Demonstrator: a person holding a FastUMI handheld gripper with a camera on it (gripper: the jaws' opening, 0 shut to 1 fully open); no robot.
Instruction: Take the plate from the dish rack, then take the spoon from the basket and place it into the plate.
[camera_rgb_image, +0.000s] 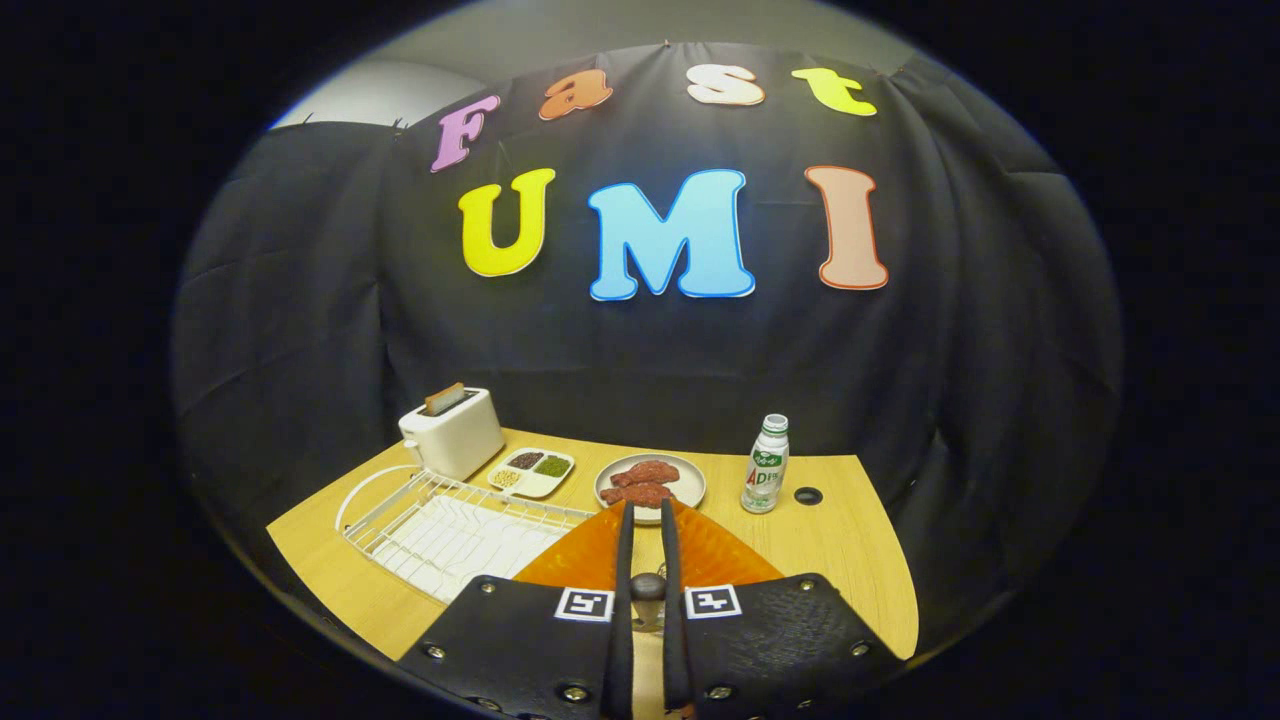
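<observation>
My gripper (645, 520) is shut on an orange ribbed plate (720, 555). The plate's orange surface fans out to either side of the two black fingers (624, 560), which stand close together and hold it above the wooden table (850, 560). Just left of the fingers lies the white wire dish rack (450, 530) on its white drip tray, with no dishes in it.
Beyond the fingers sits a grey plate of red meat slices (650, 482). Left of it are a white divided dish of grains (530, 472) and a white toaster with bread in it (452, 430). A small drink bottle (766, 465) stands right, by a cable hole (808, 495).
</observation>
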